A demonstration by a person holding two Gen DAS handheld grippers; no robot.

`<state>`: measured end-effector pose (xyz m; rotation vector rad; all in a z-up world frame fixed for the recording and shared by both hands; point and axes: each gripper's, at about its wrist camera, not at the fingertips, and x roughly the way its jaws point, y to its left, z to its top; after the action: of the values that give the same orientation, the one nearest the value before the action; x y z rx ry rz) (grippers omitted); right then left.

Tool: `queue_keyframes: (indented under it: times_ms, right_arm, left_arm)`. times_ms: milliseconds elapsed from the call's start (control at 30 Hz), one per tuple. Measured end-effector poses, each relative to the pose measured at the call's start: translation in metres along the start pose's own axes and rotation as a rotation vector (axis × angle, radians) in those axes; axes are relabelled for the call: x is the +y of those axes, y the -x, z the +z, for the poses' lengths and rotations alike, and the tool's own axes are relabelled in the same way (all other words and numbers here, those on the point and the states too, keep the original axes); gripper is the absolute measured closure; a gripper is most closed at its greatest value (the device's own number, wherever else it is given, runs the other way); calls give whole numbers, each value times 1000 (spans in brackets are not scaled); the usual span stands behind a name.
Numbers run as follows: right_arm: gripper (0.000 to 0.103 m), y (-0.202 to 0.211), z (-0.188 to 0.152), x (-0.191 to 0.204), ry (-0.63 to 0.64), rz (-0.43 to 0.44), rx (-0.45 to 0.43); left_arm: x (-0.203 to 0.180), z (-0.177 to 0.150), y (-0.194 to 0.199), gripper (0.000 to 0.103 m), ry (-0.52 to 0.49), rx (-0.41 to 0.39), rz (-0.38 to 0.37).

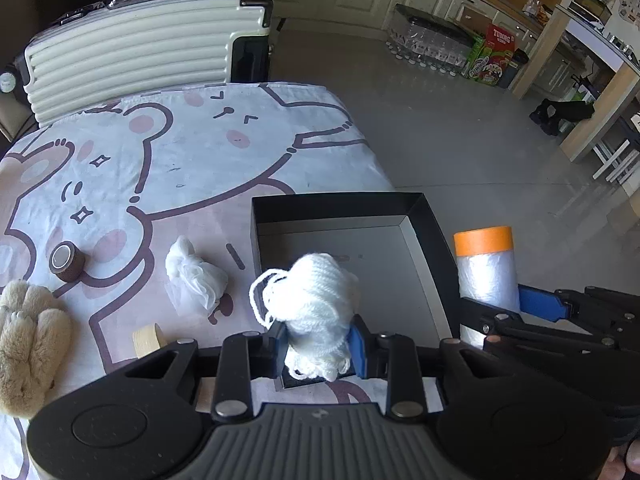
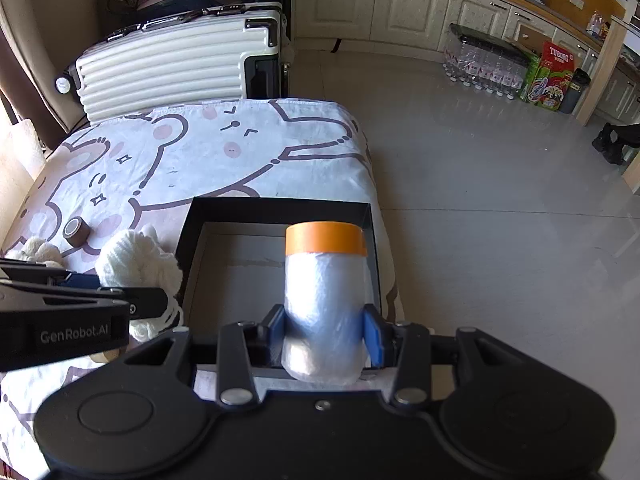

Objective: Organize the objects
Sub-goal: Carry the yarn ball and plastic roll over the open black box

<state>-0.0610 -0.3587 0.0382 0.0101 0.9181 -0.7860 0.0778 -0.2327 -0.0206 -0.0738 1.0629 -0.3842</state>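
**Desk:** What have you got in each hand?

**Me:** My left gripper point(image 1: 320, 342) has its blue pads pressed in on a skein of white yarn point(image 1: 316, 300), held over the near left corner of the black box point(image 1: 430, 224). My right gripper point(image 2: 326, 334) is clamped around the lower part of a roll of plastic film with an orange band point(image 2: 325, 280) at its top, upright, held over the right side of the same box.

**Desk:** Any writing you can read?

**Me:** "GenRobot.AI" in pale letters on the side of the left gripper, seen from the right wrist. On the floor by the cabinets, a red carton point(image 2: 556, 68) reads "TUBORG". The green carton point(image 2: 534, 80) beside it has print I cannot make out.

**Desk:** What lies on the table?

**Me:** On the bear-print cloth point(image 1: 192, 152), left of the box: a crumpled white mesh bundle point(image 1: 196, 276), a brown tape roll point(image 1: 67, 261), a furry tan plush paw point(image 1: 28, 344) at the left edge, and a pale tape roll point(image 1: 147, 339) just ahead of my left gripper. A cream ribbed suitcase point(image 1: 136, 48) stands behind the table.
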Motion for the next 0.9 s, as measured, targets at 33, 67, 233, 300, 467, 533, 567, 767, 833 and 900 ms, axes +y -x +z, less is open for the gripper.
queue_keyframes:
  times_ms: [33, 67, 233, 300, 467, 533, 567, 767, 833, 900]
  right_arm:
    - [61, -3, 1, 0, 3, -1, 3]
    - [61, -6, 1, 0, 7, -2, 6]
    - [61, -24, 2, -4, 14, -12, 30]
    - [61, -30, 3, -5, 11, -9, 40]
    - [61, -47, 4, -5, 28, -1, 62]
    - [61, -54, 4, -5, 36, -2, 74]
    - [61, -57, 4, -6, 38, -3, 81]
    - [61, -76, 3, -6, 58, -2, 123]
    - [61, -82, 2, -5, 70, 3, 139]
    - [61, -87, 1, -2, 85, 6, 159]
  left_arm:
    - [0, 1, -3, 70, 0, 3, -4]
    - [0, 3, -5, 70, 0, 5, -7]
    - [-3, 8, -20, 70, 4, 23, -19]
    - [-4, 11, -26, 70, 3, 30, -23]
    - [-5, 15, -42, 70, 7, 50, -21]
    - [-7, 17, -46, 70, -8, 49, -8]
    - [-8, 18, -48, 70, -17, 46, -3]
    - [-8, 22, -63, 70, -19, 61, -6]
    - [-9, 23, -67, 70, -21, 65, -9]
    - [-9, 24, -71, 70, -23, 70, -11]
